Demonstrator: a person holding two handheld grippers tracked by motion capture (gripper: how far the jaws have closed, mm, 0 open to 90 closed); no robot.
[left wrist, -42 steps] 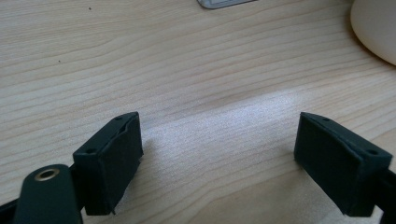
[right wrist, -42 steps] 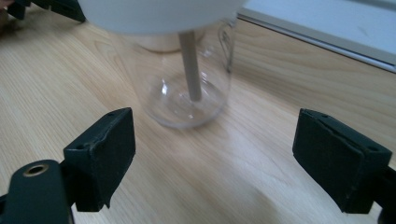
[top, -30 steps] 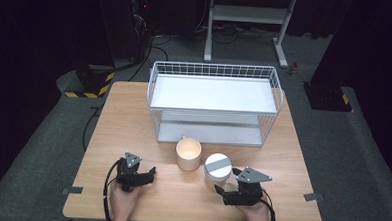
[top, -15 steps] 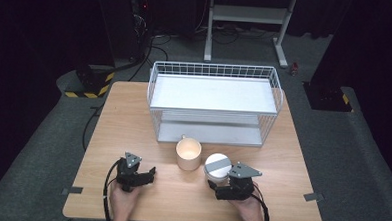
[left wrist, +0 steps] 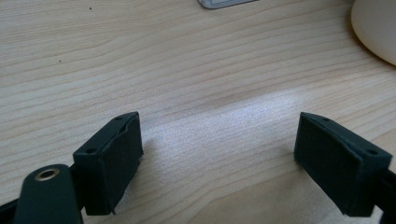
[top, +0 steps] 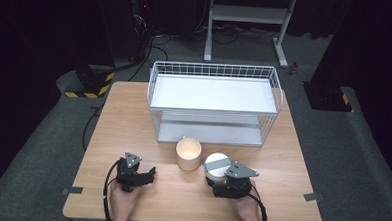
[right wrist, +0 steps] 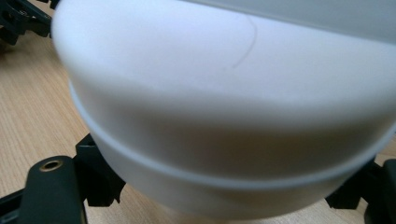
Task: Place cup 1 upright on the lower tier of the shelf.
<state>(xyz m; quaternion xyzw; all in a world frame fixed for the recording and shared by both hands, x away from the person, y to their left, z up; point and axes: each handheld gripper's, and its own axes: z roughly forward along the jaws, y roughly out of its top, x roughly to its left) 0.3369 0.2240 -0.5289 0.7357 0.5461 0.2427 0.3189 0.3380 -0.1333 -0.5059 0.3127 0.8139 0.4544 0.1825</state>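
Round white plastic container (right wrist: 224, 116) with grey-striped lid sits between the right gripper (top: 227, 182) jaws, which have just been closing on it; contact unclear. Left gripper (left wrist: 219, 163) gapes over bare wood.

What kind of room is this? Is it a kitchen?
Probably not a kitchen: more likely a lab or recording studio. A light wooden table stands on grey carpet amid dark surroundings, with black cables and a yellow-black striped floor marker behind it, and a white metal stand.

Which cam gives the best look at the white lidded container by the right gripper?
High view: the white container shows whole, grey band across its lid, beside the cream mug. The right gripper view has it blurred and very close, between the jaws. The left gripper view catches the mug's edge, not the container.
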